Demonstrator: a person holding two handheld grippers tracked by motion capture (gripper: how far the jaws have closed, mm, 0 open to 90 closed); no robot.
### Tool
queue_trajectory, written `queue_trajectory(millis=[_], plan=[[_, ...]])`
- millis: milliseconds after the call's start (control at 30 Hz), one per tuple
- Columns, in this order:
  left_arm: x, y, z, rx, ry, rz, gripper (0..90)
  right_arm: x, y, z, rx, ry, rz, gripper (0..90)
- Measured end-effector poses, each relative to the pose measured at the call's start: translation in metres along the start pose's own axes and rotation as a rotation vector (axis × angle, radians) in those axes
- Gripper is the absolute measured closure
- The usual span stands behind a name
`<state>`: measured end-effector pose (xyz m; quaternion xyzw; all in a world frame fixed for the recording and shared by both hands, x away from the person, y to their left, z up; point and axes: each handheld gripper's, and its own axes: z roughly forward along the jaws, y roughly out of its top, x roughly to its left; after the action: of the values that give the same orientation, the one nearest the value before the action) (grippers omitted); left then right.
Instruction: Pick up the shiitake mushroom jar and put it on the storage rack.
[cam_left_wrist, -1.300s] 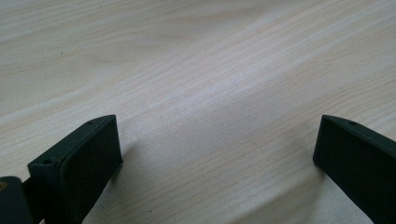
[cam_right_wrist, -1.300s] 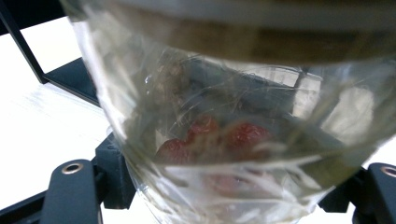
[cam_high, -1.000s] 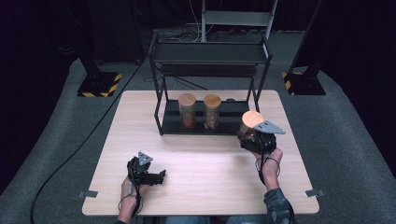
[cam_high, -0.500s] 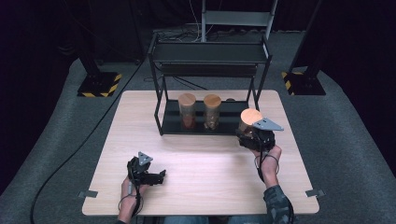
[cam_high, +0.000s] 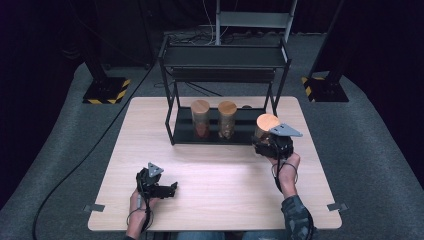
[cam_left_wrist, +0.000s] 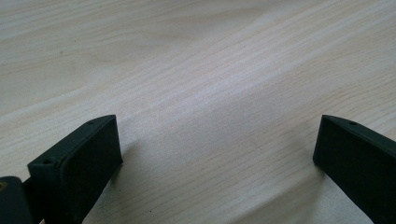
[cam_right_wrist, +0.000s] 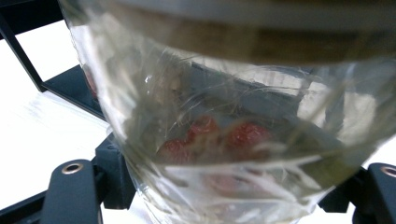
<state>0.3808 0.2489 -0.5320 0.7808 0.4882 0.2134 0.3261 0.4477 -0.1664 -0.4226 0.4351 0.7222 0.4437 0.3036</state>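
My right gripper (cam_high: 268, 144) is shut on a clear glass jar (cam_high: 266, 125) with a round wooden lid, held just off the right front corner of the black rack (cam_high: 225, 56). In the right gripper view the jar (cam_right_wrist: 233, 116) sits between both jaws, with red pieces inside, and the rack's lower frame (cam_right_wrist: 28, 60) lies behind it. Two similar jars (cam_high: 201, 119) (cam_high: 227, 119) stand on the rack's lower shelf. My left gripper (cam_high: 172, 189) rests low near the table's front left, open, with bare wood between its fingers (cam_left_wrist: 88, 158).
The rack stands at the back middle of the wooden table (cam_high: 225, 185), with an upper shelf over the jars. Black stands with yellow-striped feet (cam_high: 102, 92) (cam_high: 325, 90) sit on the grey floor behind. A cable (cam_high: 80, 165) runs across the floor at the left.
The right gripper and its jar have edged slightly toward the rack. The left gripper has stayed where it was.
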Motion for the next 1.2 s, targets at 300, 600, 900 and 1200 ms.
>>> queue_trajectory(millis=[300,600,900,1200], plan=[[0.0,0.0,0.0,0.0,0.0,0.0,0.3,-0.001,0.003,0.002,0.004,-0.001,-0.001,24.3],[0.0,0.0,0.0,0.0,0.001,0.001,0.4,-0.003,0.005,0.003,0.005,-0.001,0.003,24.3],[0.0,0.0,0.0,0.0,0.001,0.002,0.4,-0.004,0.009,0.006,0.003,0.0,0.005,24.3],[0.0,0.0,0.0,0.0,0.001,0.002,0.4,-0.003,0.013,0.01,0.005,0.001,0.0,24.3]])
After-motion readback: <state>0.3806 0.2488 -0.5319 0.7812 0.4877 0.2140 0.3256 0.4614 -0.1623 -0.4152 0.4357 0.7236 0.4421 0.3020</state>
